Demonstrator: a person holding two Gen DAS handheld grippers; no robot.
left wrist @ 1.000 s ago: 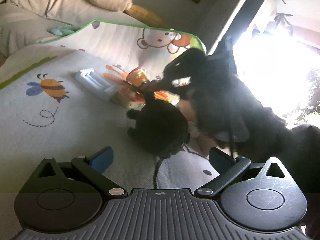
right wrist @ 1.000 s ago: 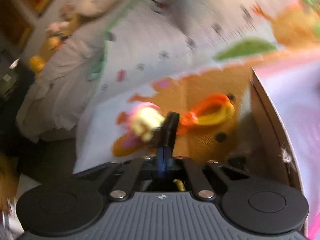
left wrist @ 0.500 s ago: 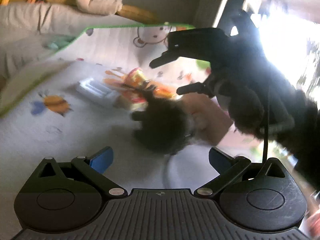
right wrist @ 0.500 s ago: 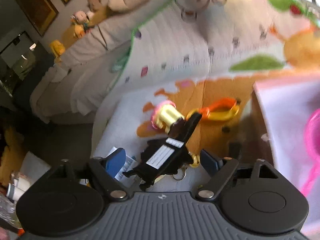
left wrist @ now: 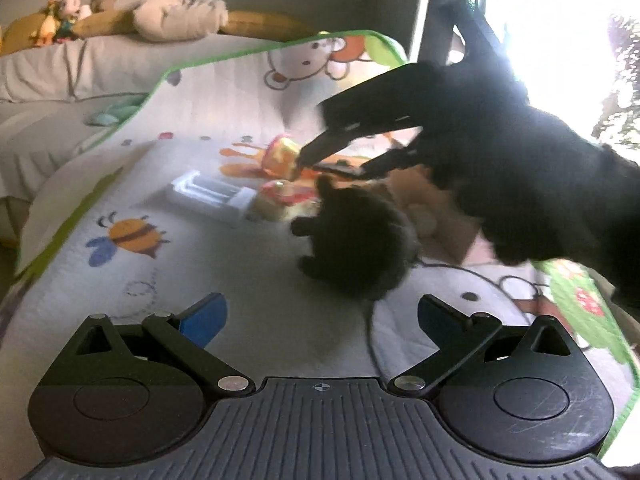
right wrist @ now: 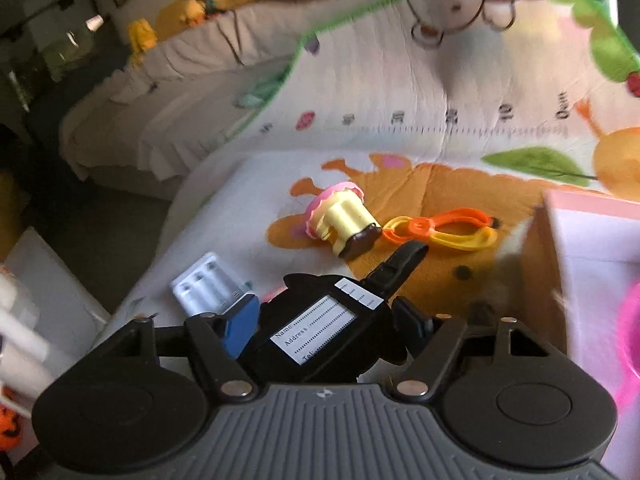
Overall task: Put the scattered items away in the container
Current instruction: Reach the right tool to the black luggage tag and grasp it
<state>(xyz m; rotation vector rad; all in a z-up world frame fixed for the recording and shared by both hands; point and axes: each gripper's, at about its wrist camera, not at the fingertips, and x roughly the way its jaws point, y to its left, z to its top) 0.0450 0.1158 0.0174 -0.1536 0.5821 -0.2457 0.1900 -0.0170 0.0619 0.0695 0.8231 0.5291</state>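
Luggage tag (right wrist: 320, 332), black with a white address label, sits low in the centre of the right wrist view, between the fingers of our right gripper (right wrist: 326, 320). The jaws are closing around it, and we cannot tell whether the pads already press on it. Its strap points up toward the middle of the frame.

Just above it on the play mat (right wrist: 400, 132) lie a toy cupcake (right wrist: 344, 216) and, touching it on the right, orange and yellow toy tongs (right wrist: 444, 230). A white battery charger (right wrist: 208, 288) lies at the left of the tag. The pink box (right wrist: 592, 240), our container, stands at the right edge, with something bright pink inside.

In the left wrist view our left gripper (left wrist: 320, 320) stands wide open and empty at the bottom of the frame. A dark round object (left wrist: 360, 244) lies in the centre, too dark to name.

We judge that the tag can slip. It is flat and lies at a slant between the fingers, so a weak or off-centre grip may let it turn and fall. The loose strap may also catch the cupcake or the wall of the box on the way.
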